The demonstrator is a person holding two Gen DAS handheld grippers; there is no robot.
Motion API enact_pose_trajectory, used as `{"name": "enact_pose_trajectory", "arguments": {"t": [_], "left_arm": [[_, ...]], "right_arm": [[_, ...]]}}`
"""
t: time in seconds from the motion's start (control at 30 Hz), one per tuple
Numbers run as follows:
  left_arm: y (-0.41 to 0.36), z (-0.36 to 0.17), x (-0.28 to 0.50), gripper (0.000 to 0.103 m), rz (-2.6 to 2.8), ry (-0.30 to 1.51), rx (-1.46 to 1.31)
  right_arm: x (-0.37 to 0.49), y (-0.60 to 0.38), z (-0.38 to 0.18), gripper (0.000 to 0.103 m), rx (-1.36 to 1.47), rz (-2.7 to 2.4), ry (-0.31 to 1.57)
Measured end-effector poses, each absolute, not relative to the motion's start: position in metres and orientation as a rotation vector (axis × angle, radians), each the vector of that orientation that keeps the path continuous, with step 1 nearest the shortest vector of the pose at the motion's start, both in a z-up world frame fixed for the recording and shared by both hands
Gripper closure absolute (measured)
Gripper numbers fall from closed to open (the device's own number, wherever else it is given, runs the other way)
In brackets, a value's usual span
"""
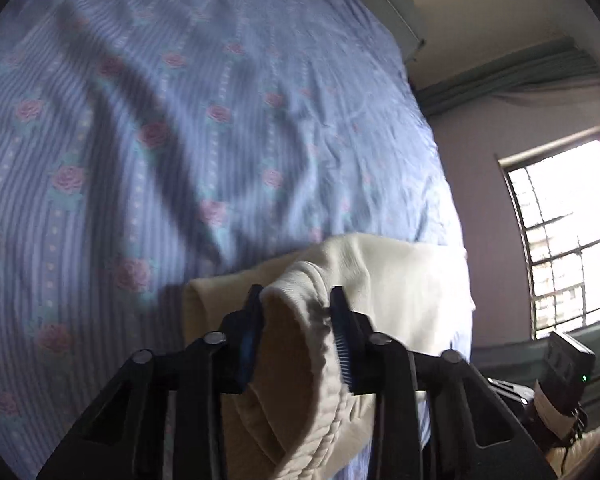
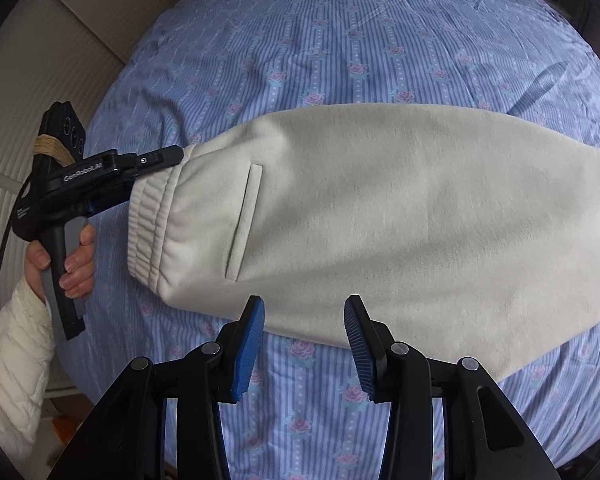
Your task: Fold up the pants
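Note:
Cream sweatpants (image 2: 380, 216) lie folded lengthwise across the bed, waistband (image 2: 148, 220) to the left, a slit pocket facing up. My left gripper (image 1: 296, 300) is shut on the waistband (image 1: 300, 360) and lifts it off the bed; it also shows in the right wrist view (image 2: 172, 160) at the waistband's far corner. My right gripper (image 2: 304, 312) is open and empty, hovering just above the near edge of the pants.
The bed (image 2: 340, 40) has a blue striped sheet with pink roses. A pale headboard or wall (image 2: 40, 80) is to the left. A window (image 1: 560, 240) and green curtain show in the left wrist view, with the right gripper's body (image 1: 560, 368) low at the right.

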State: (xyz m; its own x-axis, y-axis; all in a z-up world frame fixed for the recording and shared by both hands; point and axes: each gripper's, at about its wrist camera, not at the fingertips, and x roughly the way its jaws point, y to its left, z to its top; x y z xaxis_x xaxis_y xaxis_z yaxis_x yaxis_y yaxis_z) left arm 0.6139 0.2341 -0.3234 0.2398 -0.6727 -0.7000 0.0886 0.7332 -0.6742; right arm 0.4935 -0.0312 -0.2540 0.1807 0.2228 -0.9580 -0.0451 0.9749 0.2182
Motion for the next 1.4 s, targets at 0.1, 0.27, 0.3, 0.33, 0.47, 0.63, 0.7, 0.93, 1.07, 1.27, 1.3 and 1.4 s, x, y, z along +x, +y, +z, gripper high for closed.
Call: {"name": "enact_pose_trajectory", "arguments": {"t": [0.1, 0.27, 0.3, 0.33, 0.47, 0.63, 0.7, 0.93, 1.07, 1.27, 1.3, 1.4], "left_arm": [[0.24, -0.298, 0.607, 0.093, -0.505, 1.164, -0.506], [0.245, -0.32, 0.609, 0.091, -0.416, 1.221, -0.373], [0.242, -0.323, 0.611, 0.09, -0.399, 1.226, -0.357], [0.24, -0.325, 0.611, 0.088, -0.387, 1.229, -0.34], [0.24, -0.313, 0.606, 0.065, -0.267, 1.21, -0.188], [0.241, -0.255, 0.58, 0.051, -0.218, 1.113, -0.046], [0.236, -0.224, 0.567, 0.045, -0.242, 1.06, -0.009], [0.192, -0.115, 0.517, 0.034, -0.385, 0.899, 0.036], [0.141, -0.075, 0.492, 0.029, -0.486, 0.847, 0.079], [0.058, -0.043, 0.456, 0.029, -0.681, 0.809, 0.126], [0.044, -0.038, 0.449, 0.029, -0.711, 0.792, 0.13], [0.005, -0.028, 0.433, 0.028, -0.784, 0.767, 0.132]], "right_arm": [[0.496, -0.027, -0.252, 0.06, 0.154, 0.206, 1.373], [0.494, -0.024, -0.244, 0.06, 0.132, 0.196, 1.341], [0.494, -0.025, -0.243, 0.06, 0.121, 0.184, 1.337], [0.495, -0.026, -0.243, 0.06, 0.113, 0.172, 1.333], [0.494, -0.032, -0.235, 0.06, 0.104, 0.123, 1.31], [0.485, -0.05, -0.216, 0.048, 0.123, 0.071, 1.255], [0.477, -0.061, -0.203, 0.048, 0.157, 0.071, 1.219], [0.427, -0.098, -0.135, 0.047, 0.221, 0.047, 1.061], [0.392, -0.128, -0.095, 0.047, 0.265, 0.017, 0.957], [0.335, -0.186, -0.045, 0.043, 0.345, -0.105, 0.809], [0.328, -0.194, -0.04, 0.043, 0.353, -0.122, 0.797], [0.304, -0.223, -0.026, 0.043, 0.384, -0.169, 0.766]]}}
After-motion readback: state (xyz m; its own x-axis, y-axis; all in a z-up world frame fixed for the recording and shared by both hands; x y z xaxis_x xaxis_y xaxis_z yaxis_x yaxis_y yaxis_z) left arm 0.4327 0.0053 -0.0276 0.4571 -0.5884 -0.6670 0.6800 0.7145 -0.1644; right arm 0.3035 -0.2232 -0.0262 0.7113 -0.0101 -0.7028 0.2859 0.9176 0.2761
